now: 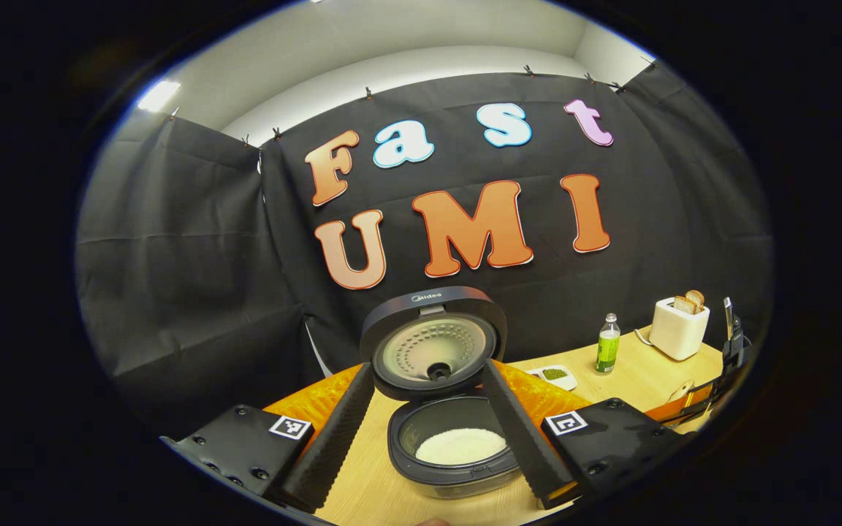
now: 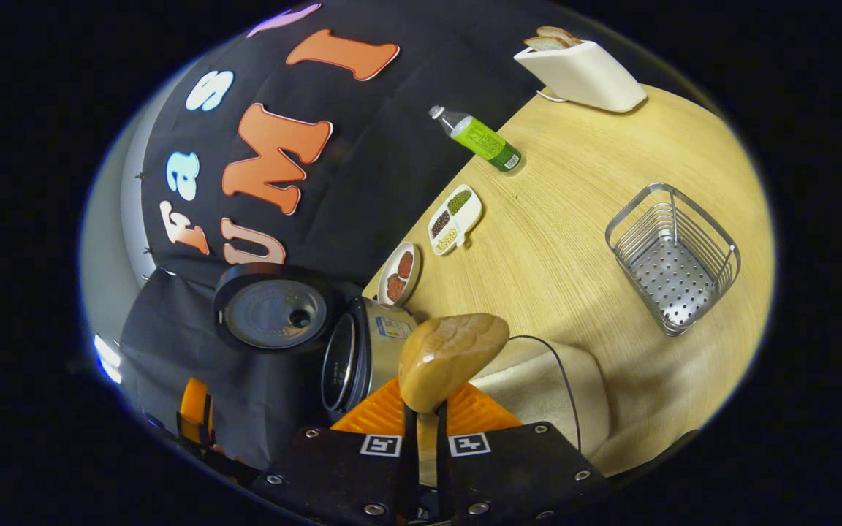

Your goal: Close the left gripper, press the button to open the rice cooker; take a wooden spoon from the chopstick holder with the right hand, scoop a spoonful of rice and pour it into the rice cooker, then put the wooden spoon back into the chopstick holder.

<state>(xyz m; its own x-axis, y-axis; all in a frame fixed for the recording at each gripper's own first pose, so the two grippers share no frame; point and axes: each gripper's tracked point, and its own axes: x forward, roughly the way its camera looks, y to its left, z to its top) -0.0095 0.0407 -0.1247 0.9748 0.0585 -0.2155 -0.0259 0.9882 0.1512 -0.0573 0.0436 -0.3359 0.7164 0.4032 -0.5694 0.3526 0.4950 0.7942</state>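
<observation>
Gripping the handle of a light-brown wooden spoon (image 2: 452, 358), the right gripper (image 2: 426, 424) has both fingers pressed together on it, and the spoon's bowl stands up in front of the camera in the right gripper view. Whether the spoon bowl carries rice cannot be told. Just beyond the spoon lies a clear container of white rice (image 2: 538, 387) on an orange ribbed mat (image 2: 377, 413).

The dark, round rice cooker (image 1: 450, 446) stands on the pale wooden bench (image 1: 647, 372) with its lid (image 1: 432, 343) raised upright, the perforated inner plate facing the camera. A flat layer of white rice (image 1: 461, 446) lies in the inner pot. The left gripper (image 1: 432, 446) is held with its fingers (image 1: 330, 438) spread wide apart, one on each side of the cooker and touching nothing.

In the right gripper view the cooker sits at the bench's back edge, next to the black cloth wall. A silver wire chopstick holder (image 2: 673, 256) with a perforated floor stands well apart from it, out on the open bench. Along the back edge lie a small round dish of red-brown grains (image 2: 399, 274), a white divided dish of assorted grains (image 2: 456, 218) and a clear bottle with a green label (image 2: 478, 139). A white toaster with two bread slices (image 2: 582, 69) stands at the far corner.
</observation>
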